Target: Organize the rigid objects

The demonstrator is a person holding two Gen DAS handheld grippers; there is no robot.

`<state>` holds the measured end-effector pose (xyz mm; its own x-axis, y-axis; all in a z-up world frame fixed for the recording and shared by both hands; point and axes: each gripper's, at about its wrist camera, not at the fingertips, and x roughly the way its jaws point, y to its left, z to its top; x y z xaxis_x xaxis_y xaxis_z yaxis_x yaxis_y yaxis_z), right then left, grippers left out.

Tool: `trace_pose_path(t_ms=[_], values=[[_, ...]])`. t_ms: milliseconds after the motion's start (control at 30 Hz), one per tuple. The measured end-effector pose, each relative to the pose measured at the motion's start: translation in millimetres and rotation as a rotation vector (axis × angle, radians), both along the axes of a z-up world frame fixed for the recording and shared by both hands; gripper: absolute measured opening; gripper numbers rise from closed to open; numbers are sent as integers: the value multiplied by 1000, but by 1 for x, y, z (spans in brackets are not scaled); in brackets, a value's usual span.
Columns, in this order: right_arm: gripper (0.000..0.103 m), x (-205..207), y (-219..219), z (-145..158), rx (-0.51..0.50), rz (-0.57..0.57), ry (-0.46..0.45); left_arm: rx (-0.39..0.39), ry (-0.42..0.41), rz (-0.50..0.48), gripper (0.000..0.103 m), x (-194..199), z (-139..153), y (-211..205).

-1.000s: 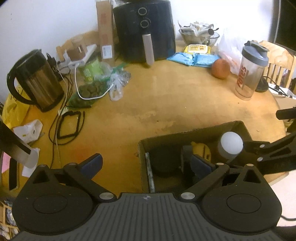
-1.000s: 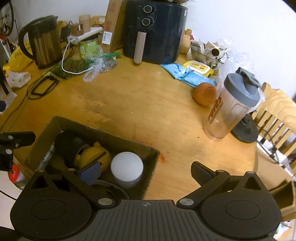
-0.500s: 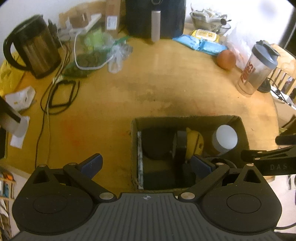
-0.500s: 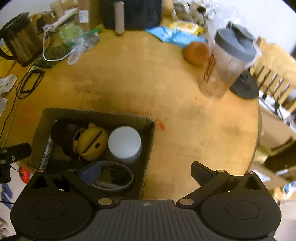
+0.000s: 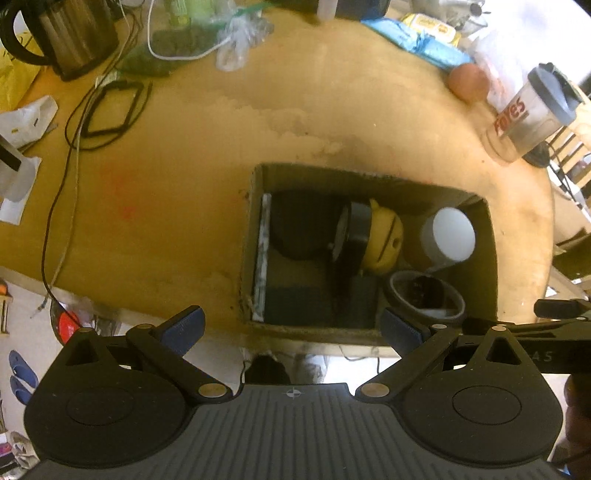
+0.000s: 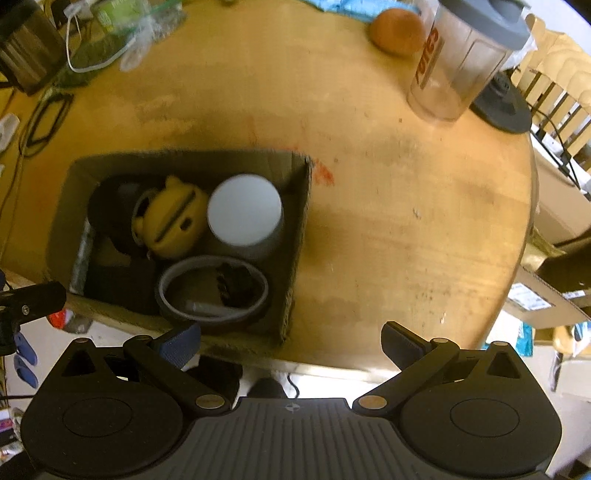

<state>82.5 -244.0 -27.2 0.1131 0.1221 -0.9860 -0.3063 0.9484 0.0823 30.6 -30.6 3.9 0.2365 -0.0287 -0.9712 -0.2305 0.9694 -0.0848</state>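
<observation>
A: Position of the cardboard box [image 5: 369, 181]?

B: On the round wooden desk [image 5: 207, 177], at its near edge. Open top. Both cameras look almost straight down into it.

A: Contents?

B: Yellow round toy [image 6: 171, 218] near the middle, with a dark slot across it. White-topped cylinder [image 6: 243, 210] just beside it, toward the box's right wall in the right wrist view. Grey-rimmed dish [image 6: 212, 288] in the near corner, something dark lying inside; cannot tell what. Black round object [image 5: 303, 229] at the far-left part, partly in shadow. A dark disc [image 5: 354, 229] stands on edge against the toy in the left wrist view. Pale flat strip [image 5: 261, 258] leans along the left wall.

A: Left hand-held gripper [image 5: 291, 328]?

B: Fingers spread wide, nothing between them. Held above the near rim of the box; its right finger overlaps the box's near-right corner in view.

A: Right hand-held gripper [image 6: 291, 339]?

B: Also spread apart and empty. Above the desk edge, to the right of the box; its left finger sits over the near wall by the dish.

A: Rest of the desk?

B: Clear shaker bottle [image 6: 465, 59] with grey lid at far right, an orange [image 6: 397, 31] just beside it. Kettle [image 5: 70, 33] far left, black cable [image 5: 110, 110] coiled near it. Chair [image 6: 557, 85] beyond the right edge.
</observation>
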Motion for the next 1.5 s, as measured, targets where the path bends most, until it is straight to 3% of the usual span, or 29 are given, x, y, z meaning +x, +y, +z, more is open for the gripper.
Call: trace_pose_path(t_ms=[333,1500], values=[[103,-5,3,-10,-32,33,43,-10,48,-19,103,-3,-7,-9],[103,-5,5,-6,-24,25,40,-14,41,-28,103,-3,-4,-9]])
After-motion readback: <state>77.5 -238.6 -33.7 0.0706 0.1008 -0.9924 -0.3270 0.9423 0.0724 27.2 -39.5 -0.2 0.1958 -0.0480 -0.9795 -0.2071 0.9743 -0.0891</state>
